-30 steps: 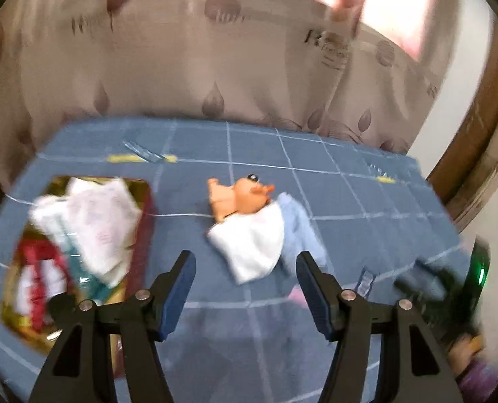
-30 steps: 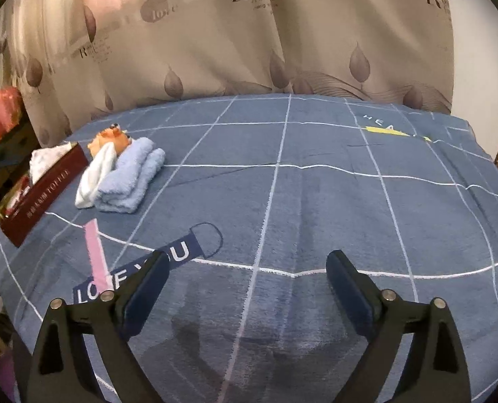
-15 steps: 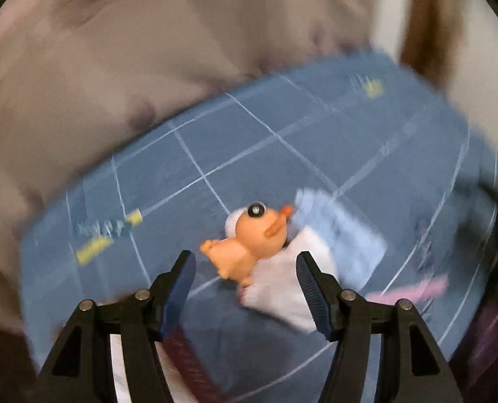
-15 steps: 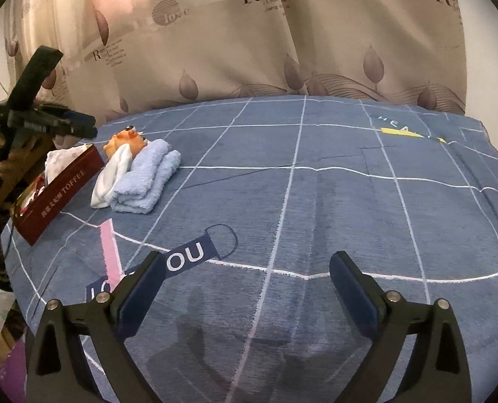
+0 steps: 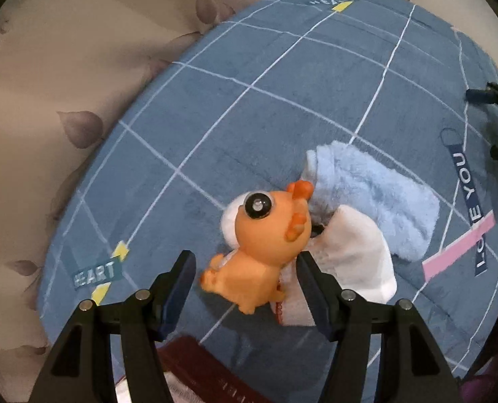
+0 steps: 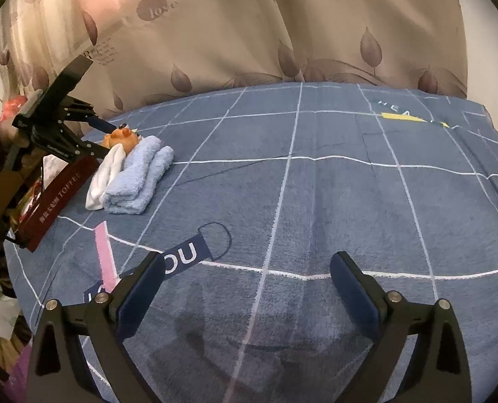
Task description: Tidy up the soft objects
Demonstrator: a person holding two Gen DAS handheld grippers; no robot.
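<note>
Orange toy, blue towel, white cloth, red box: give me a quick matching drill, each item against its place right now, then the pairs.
Column one:
1. orange toy
2. blue towel
3. white cloth
4. red box

Column two:
A. folded, on the far side of the white cloth from the box
B. at the bed's left edge, lettered TOFFEE
C. between the open jaws of the left gripper
D. lying between the towel and the box

Pairs: 1-C, 2-A, 3-D, 4-B

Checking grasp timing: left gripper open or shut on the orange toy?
Open. The left gripper straddles the orange toy; a gap shows beside one of its fingers.
</note>
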